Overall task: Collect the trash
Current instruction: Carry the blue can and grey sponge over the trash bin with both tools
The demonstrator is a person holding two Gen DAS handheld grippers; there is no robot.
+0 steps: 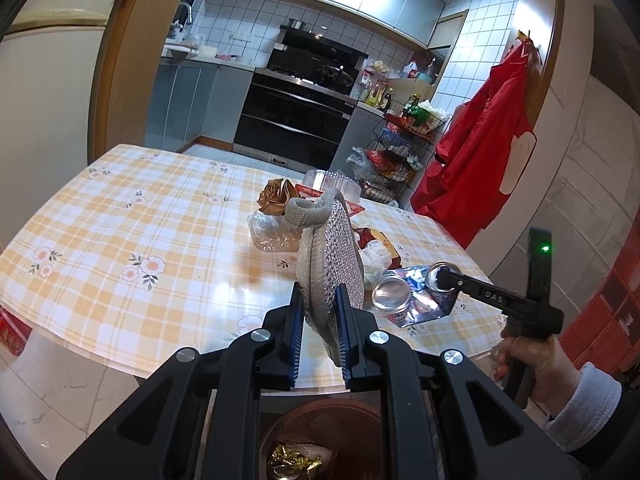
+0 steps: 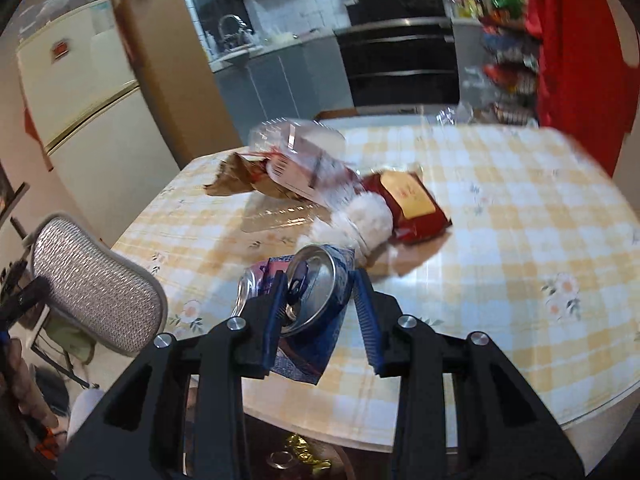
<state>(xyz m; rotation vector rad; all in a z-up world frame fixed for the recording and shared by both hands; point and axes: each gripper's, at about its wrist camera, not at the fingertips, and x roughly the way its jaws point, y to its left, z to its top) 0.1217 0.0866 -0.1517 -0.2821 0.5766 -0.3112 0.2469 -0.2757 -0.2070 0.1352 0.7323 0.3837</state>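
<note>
My left gripper (image 1: 320,294) is shut on a silver mesh scouring pad (image 1: 332,248), held upright over the table's near edge; the right wrist view shows this pad (image 2: 96,284) at the left. My right gripper (image 2: 320,276) is shut on a tilted drink can (image 2: 314,286) together with a blue foil wrapper (image 2: 312,354), both raised off the checked tablecloth (image 2: 500,240). In the left wrist view that gripper (image 1: 444,278) and its can (image 1: 438,274) are at the right. A second can (image 1: 390,296) lies beside them. Below the table edge stands a brown bin (image 1: 360,412) holding gold foil.
A trash pile sits mid-table: crumpled brown paper (image 1: 274,196), a clear plastic box (image 1: 332,184), white tissue (image 2: 368,216) and a red packet (image 2: 416,204). Beyond the table are an oven (image 1: 296,116), a wire rack (image 1: 400,152) and a red garment (image 1: 480,152). A fridge (image 2: 88,112) stands left.
</note>
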